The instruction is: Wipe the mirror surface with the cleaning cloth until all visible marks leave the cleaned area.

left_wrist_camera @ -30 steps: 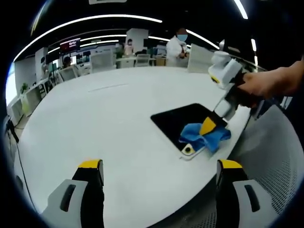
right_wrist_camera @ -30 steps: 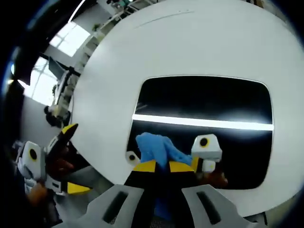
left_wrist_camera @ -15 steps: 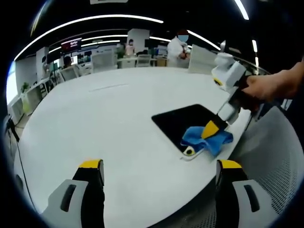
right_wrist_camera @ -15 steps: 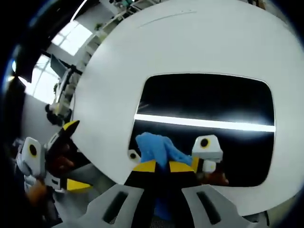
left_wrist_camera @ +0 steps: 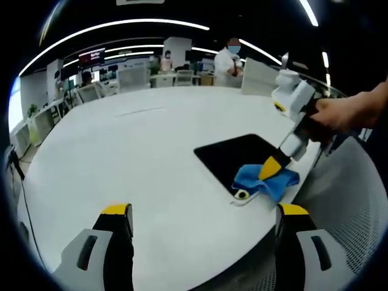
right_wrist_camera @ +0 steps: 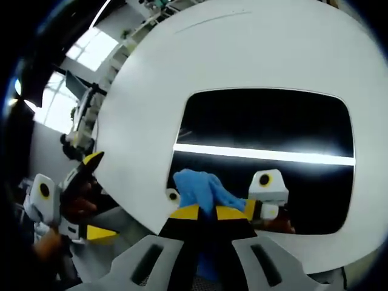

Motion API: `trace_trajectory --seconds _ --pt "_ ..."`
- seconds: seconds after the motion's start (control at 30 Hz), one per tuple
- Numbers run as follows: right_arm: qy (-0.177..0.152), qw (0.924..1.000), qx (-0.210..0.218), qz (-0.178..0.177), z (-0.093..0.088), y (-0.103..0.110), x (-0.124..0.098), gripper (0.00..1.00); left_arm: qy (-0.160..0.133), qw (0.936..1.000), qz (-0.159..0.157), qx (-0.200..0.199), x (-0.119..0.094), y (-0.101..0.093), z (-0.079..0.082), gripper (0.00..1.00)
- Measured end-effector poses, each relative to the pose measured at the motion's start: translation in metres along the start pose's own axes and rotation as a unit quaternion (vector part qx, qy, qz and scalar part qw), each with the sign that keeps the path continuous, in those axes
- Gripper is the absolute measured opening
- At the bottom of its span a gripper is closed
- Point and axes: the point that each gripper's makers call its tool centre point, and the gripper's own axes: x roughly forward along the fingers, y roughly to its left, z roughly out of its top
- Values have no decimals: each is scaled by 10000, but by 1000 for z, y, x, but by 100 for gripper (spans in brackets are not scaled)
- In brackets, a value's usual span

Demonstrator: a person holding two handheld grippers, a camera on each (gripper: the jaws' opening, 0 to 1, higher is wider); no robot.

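Mirror: dark rectangular mirror panel with rounded corners (right_wrist_camera: 267, 130) lies flat on the round white counter (left_wrist_camera: 121, 151), close to the counter's edge on the right tongs' side; a bright ceiling strip light reflects across it in the right gripper view.

Cloth: crumpled blue cleaning cloth (right_wrist_camera: 200, 191) sits on the mirror's near corner, pressed there by the right tongs (right_wrist_camera: 203, 213).

Right tongs: yellow tips together, clamped on the blue cloth; in the left gripper view the right tongs (left_wrist_camera: 270, 170) slant down onto the mirror's near corner, a bare hand (left_wrist_camera: 339, 115) holding the handle.

Left tongs: the left tongs (left_wrist_camera: 203, 212) have jaws set wide apart with nothing between them, held over the counter and well apart from the mirror (they also show at the counter's edge in the right gripper view).

Change: over the last second the cloth has slid a little along the near edge toward the corner in the left gripper view, and the mirror sits slightly higher in the right gripper view, so the wiping hand has been drawing back toward the person.

Meaning: I judge a wiping stroke is under way near the edge; most of the glass beyond the cloth has yet to be passed over in this stroke. Marks cannot be made out on the dark surface.

Beyond: desks, chairs and standing people (left_wrist_camera: 229, 60) far behind the counter.
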Motion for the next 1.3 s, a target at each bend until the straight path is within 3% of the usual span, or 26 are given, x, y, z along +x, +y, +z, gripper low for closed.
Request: trace_trajectory --seconds 1.3 --pt "-98 9998 138 -68 -4 -30 -13 3 -23 10000 -30 -43 0 -1 1 98"
